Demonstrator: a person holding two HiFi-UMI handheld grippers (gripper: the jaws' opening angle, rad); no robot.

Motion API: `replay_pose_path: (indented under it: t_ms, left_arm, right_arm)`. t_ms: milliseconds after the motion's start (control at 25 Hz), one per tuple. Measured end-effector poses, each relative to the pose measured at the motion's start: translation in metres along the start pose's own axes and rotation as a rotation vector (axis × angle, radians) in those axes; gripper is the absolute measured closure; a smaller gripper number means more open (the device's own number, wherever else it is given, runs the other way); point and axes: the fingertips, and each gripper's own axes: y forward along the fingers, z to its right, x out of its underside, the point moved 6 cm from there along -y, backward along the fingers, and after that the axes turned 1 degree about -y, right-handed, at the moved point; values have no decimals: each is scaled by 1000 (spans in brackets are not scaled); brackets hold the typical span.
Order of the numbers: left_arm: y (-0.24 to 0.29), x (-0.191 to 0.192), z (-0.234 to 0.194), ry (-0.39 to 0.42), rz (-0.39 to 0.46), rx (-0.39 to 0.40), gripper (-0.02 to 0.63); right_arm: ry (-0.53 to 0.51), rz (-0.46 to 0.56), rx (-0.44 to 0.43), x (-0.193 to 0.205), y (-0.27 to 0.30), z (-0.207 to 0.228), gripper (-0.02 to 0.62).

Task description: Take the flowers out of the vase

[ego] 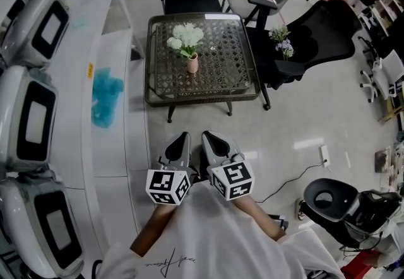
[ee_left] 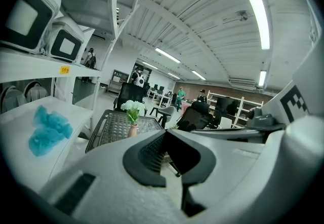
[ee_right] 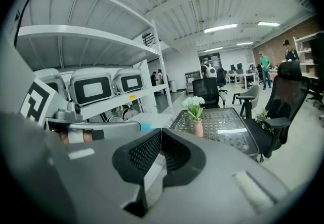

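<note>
A small pink vase (ego: 192, 64) holding white flowers (ego: 185, 35) stands upright near the middle of a low wicker-topped table (ego: 227, 76). Both grippers hover over the floor well short of the table, side by side and pointing at it. My left gripper (ego: 183, 138) is shut with nothing in it, and so is my right gripper (ego: 208, 136). In the left gripper view the vase (ee_left: 132, 130) and flowers (ee_left: 132, 108) show far beyond the closed tips of the left gripper (ee_left: 164, 133). In the right gripper view the vase (ee_right: 198, 127) and flowers (ee_right: 194, 103) lie past the right gripper (ee_right: 160, 131).
White shelving (ego: 110, 120) with a blue cloth (ego: 106, 96) and white machines (ego: 28, 113) runs along the left. Black office chairs (ego: 319, 35) stand behind and right of the table, one bearing a small flower sprig (ego: 282, 41). A cable (ego: 297, 177) trails on the floor at right.
</note>
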Motion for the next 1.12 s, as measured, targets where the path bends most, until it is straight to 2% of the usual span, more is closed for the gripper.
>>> replay_pose_path:
  t_ms: [160, 520, 720, 1120]
  left_arm:
    - [12, -7, -4, 24, 17, -9, 607]
    - [58, -16, -9, 17, 5, -7, 607]
    - [89, -30, -20, 82, 4, -35, 606]
    - [161, -53, -32, 61, -12, -35, 606]
  right_arm:
    - [18, 4, -3, -4, 7, 9, 584]
    - [50, 5, -8, -17, 34, 50, 584]
    - [48, 13, -19, -33, 59, 72, 584]
    - [60, 24, -28, -66, 98, 132, 584]
